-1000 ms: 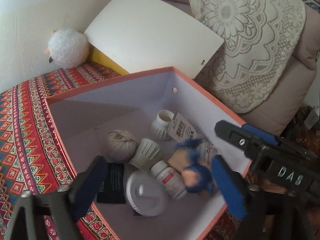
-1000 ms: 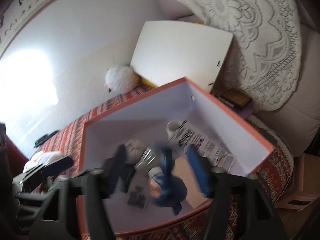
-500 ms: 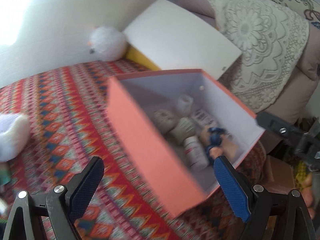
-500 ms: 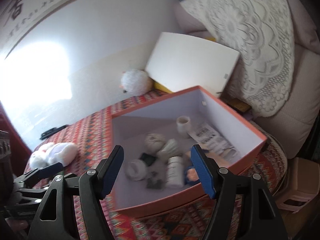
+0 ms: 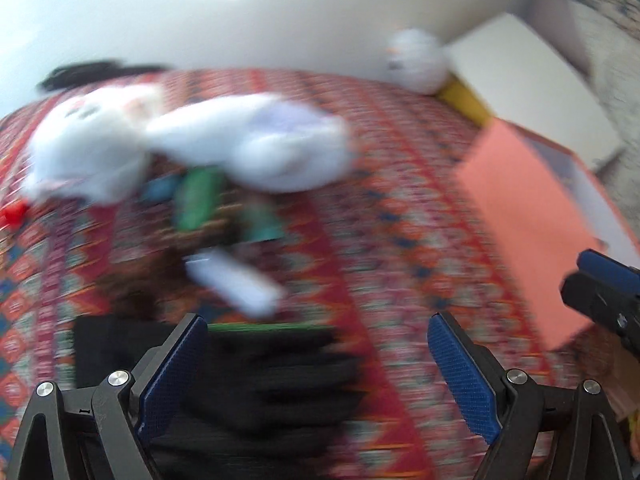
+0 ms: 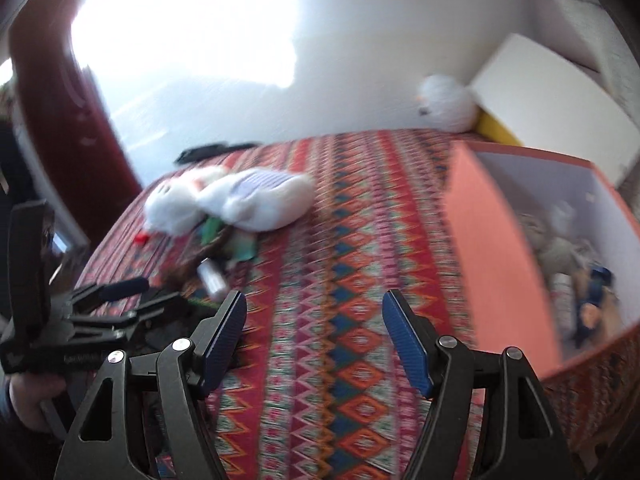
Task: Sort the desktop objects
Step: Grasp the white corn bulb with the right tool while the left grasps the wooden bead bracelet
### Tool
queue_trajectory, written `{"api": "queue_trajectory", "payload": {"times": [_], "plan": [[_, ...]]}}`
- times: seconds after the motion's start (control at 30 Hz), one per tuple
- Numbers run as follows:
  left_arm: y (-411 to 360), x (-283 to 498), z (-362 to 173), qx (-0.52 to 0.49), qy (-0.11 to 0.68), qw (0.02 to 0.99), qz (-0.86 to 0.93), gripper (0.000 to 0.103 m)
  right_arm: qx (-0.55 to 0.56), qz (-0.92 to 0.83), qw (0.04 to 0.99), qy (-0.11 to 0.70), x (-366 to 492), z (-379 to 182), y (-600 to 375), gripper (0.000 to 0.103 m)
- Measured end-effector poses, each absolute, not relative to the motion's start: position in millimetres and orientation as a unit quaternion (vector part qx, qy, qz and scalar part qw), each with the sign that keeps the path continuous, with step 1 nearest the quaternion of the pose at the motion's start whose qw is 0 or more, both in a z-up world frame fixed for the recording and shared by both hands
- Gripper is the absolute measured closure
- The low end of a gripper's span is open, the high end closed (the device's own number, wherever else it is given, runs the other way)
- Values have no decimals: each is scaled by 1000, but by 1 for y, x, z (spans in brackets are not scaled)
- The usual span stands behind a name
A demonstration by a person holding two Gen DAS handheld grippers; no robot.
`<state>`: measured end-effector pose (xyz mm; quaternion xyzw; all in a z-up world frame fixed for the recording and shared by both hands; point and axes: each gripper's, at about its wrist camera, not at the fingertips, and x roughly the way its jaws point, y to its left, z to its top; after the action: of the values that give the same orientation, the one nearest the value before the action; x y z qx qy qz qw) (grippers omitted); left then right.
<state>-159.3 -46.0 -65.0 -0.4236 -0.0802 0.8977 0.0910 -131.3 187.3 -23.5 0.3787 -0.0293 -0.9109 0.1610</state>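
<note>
Showing box contents only from right wrist view

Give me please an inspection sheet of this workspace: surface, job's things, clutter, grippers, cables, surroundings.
Surface: patterned cloth covers it.
Job's things: orange box, open, partly filled; white plush toy lying over a blurred pile of small items.
Clutter: dark flat object near the left gripper; black item by the wall.
Grippers: left gripper open, nothing between its fingers; right gripper closing slightly, nothing between its fingers.
Cables: nothing seen.
Surroundings: white wall, round white plush, white board leaning behind the box.
</note>
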Motion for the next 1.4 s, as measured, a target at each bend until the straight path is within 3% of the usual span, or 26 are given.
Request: {"api": "queue_trajectory", "payload": {"times": [0.13, 0.57, 0.7, 0.97, 1.03, 1.07, 1.1, 1.2, 1.3, 1.4], "plan": [[-87, -182, -92, -451, -75, 81, 886, 13, 406, -888, 219, -2, -157, -49, 127, 47], [-111, -254, -146, -494, -28, 66, 866, 19, 482, -820, 304, 58, -242, -140, 33, 54], [-117, -259, -151, -494, -34, 68, 866, 19, 474, -815, 317, 98, -249, -157, 16, 70], [-79, -281, -160, -488, -2, 111, 866, 15, 497, -813, 304, 17, -239, -142, 67, 76], [-72, -292, -165, -483, 18, 91, 871, 20, 503, -810, 301, -15, -234, -140, 90, 76], [-69, -295, -164, -480, 20, 88, 872, 30, 505, -810, 297, -28, -230, -141, 101, 75], [-69, -295, -162, -479, 16, 90, 873, 57, 507, -809, 293, -38, -226, -144, 111, 75], [-81, -288, -148, -473, -34, 98, 875, 103, 515, -804, 288, -73, -219, -149, 133, 75], [-96, -266, -124, -448, -93, 123, 881, 103, 510, -807, 286, -82, -216, -146, 145, 75], [-98, -246, -102, -422, -94, 135, 891, 103, 512, -805, 287, -87, -218, -146, 148, 75]]}}
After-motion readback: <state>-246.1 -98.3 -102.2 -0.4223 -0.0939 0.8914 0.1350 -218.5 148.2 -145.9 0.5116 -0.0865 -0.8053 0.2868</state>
